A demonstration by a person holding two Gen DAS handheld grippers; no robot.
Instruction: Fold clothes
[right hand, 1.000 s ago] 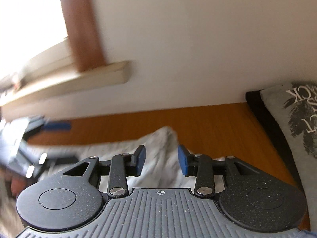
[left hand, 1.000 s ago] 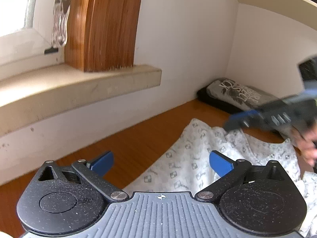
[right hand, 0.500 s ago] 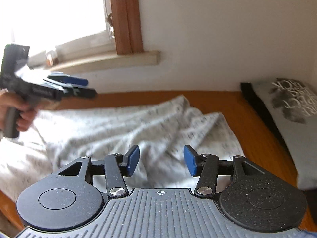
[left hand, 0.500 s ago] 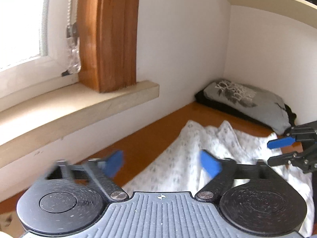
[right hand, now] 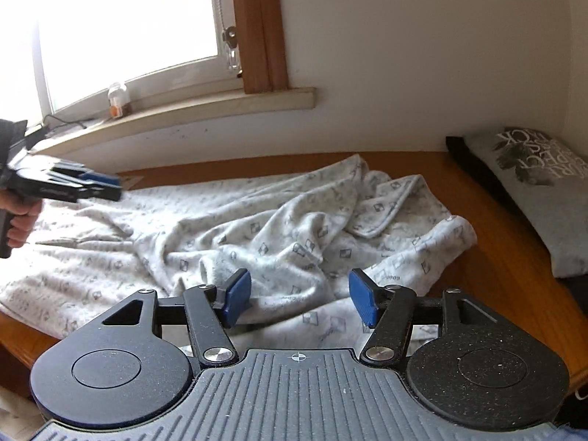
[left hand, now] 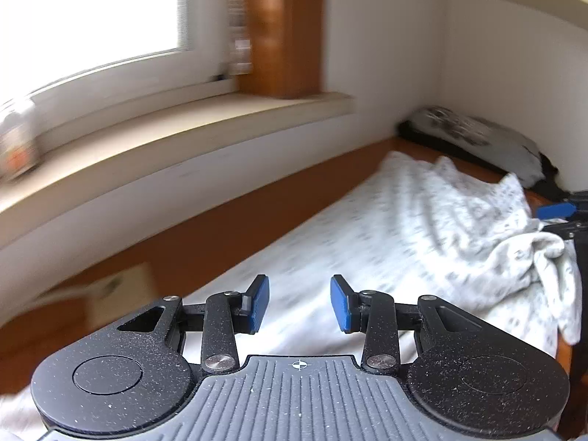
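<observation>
Step in hand: approach. Left gripper [left hand: 298,303] hovers over the patterned garment [right hand: 257,228], fingers parted, empty. Garment lies crumpled on the table [right hand: 496,242]. Right gripper [right hand: 299,297] likewise (wider, empty). Next: pinch an edge each.

A pale windowsill [right hand: 205,108] runs along the white wall above the wooden tabletop [right hand: 488,228]. On the windowsill, left of the brown window frame [right hand: 259,29], stands a small jar [right hand: 118,100]. Below it, near the wall, lies a tan card [left hand: 121,294].
</observation>
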